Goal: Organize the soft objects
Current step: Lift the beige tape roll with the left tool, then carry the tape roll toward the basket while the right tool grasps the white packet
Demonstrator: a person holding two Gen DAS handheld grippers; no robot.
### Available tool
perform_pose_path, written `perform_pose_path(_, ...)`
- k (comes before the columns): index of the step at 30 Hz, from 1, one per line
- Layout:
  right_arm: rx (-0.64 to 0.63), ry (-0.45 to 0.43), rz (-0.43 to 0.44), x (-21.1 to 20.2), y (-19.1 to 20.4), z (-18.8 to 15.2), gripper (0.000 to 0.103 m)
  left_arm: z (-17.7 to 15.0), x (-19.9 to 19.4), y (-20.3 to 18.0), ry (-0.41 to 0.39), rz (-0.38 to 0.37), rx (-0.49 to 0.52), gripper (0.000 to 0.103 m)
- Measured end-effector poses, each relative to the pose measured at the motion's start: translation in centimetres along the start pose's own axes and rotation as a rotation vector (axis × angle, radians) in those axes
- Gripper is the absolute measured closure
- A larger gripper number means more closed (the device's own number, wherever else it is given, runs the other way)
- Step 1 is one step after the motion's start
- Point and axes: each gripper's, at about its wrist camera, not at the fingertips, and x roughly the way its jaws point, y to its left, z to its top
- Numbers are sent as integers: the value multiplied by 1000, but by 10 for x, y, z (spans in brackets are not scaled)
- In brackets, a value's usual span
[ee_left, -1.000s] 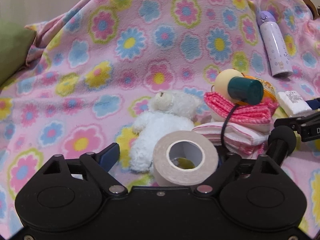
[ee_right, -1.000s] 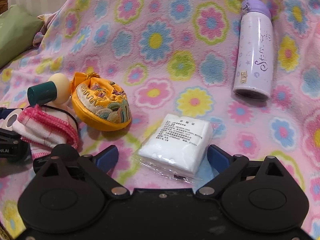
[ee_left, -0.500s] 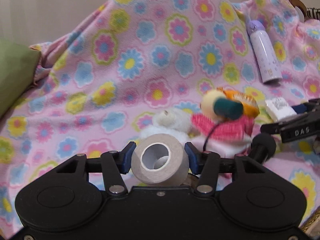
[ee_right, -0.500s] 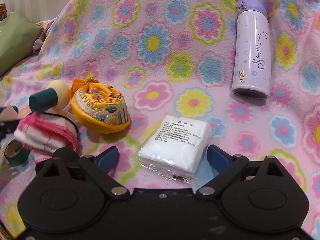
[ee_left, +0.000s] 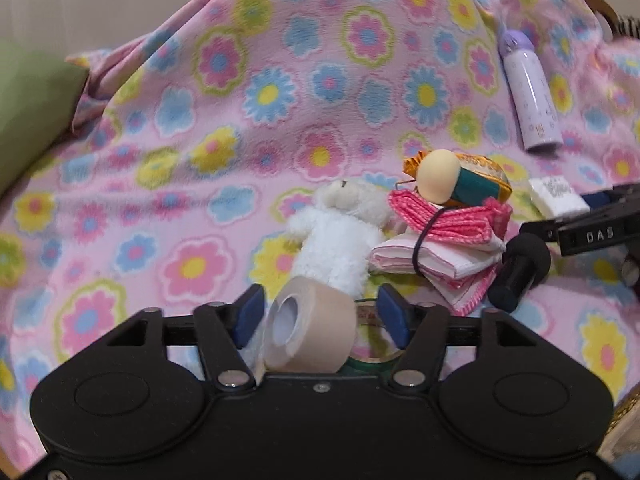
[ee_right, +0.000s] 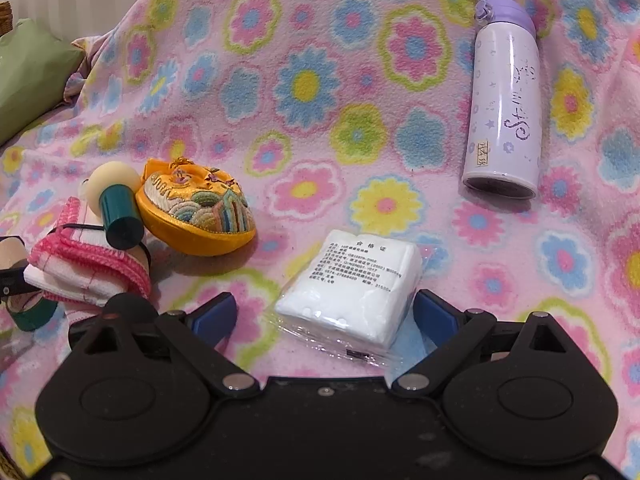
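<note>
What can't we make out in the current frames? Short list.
- Left wrist view: green tape ring, mostly hidden behind the beige tape roll and the gripper body.
- Left wrist view: white plush, lower part hidden behind the beige roll.
- Right wrist view: label print on the white packet, too small to read.
- Right wrist view: left gripper, cut off by the left edge.

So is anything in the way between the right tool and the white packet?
No. The white packet lies on the flowered blanket between the open fingers of the right tool, and nothing visible sits between them.
</note>
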Motion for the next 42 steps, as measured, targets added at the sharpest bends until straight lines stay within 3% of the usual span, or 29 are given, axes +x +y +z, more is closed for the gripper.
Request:
perform_pose_path(5,1,0,-1,0,0,0,7,-8,1,13,2,-15,-76,37)
perform_pose_path(12,-6,6,4,1,1,0,5,-20,-4,51,-7,-143,-353,35)
perform_pose_path(15,-8,6,3,1,1,0,5,-19,1,58,9,-167,-406,34)
perform_pose_path(25,-9,7,2,2,1,0,5,-7,19,36,53,-216,-312,21)
perform_pose_path(27,-9,7,3,2,1,0,5,-8,17,40,39,-225,-337,25)
perform_pose_path(29,-9,7,2,2,1,0,5,-9,14,47,28,-227,-371,47)
perform_pose_path(30,-9,7,2,2,1,0,4,-9,14,51,29,-218,-392,51)
perform_pose_path(33,-9,7,1,2,1,0,4,-11,15,65,39,-251,-464,52)
perform_pose_path(35,-10,7,0,2,2,-1,4,-8,11,66,34,-232,-465,52)
perform_pose_path(38,-14,10,2,2,2,-1,4,3,-4,57,3,-184,-396,52)
perform_pose_path(42,-22,24,7,4,2,1,2,19,-31,26,-66,-97,-197,52)
